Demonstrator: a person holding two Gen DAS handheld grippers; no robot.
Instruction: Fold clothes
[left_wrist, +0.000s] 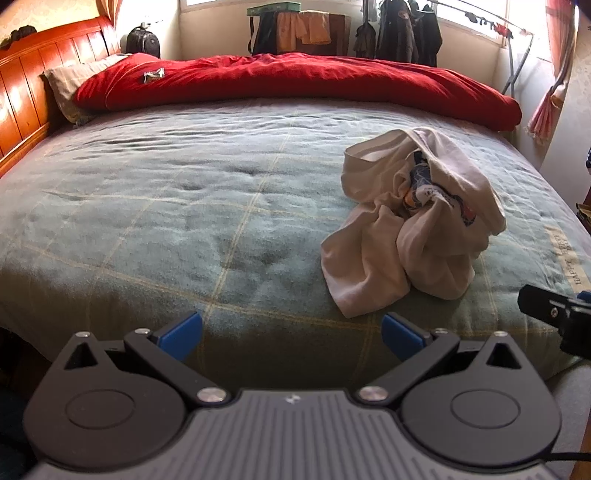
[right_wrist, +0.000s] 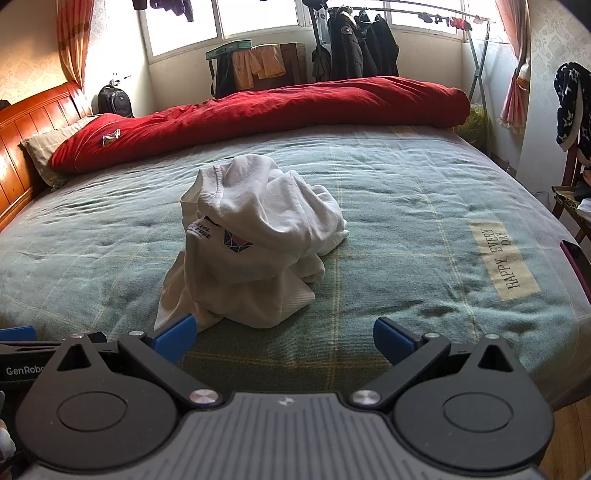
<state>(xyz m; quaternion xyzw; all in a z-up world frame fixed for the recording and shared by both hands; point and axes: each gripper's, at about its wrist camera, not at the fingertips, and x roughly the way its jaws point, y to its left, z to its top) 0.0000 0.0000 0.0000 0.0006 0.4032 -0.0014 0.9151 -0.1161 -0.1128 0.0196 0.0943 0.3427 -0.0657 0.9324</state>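
A crumpled white T-shirt (left_wrist: 410, 229) with a printed logo lies in a heap on the grey-green plaid blanket (left_wrist: 166, 206) of a bed. In the left wrist view the heap is ahead and to the right of my left gripper (left_wrist: 291, 334), which is open with nothing between its blue pads. In the right wrist view the T-shirt (right_wrist: 258, 240) sits just ahead and slightly left of my right gripper (right_wrist: 284, 338), also open and empty over the blanket (right_wrist: 406, 221) near the bed's front edge. The right gripper's black side shows at the left view's right edge.
A rolled red duvet (right_wrist: 277, 107) and a pillow (right_wrist: 40, 147) lie along the far side. An orange wooden headboard (left_wrist: 37, 85) is at left. A rack of dark jackets (right_wrist: 354, 40) stands by the window. A chair (right_wrist: 572, 177) with clothes is at right.
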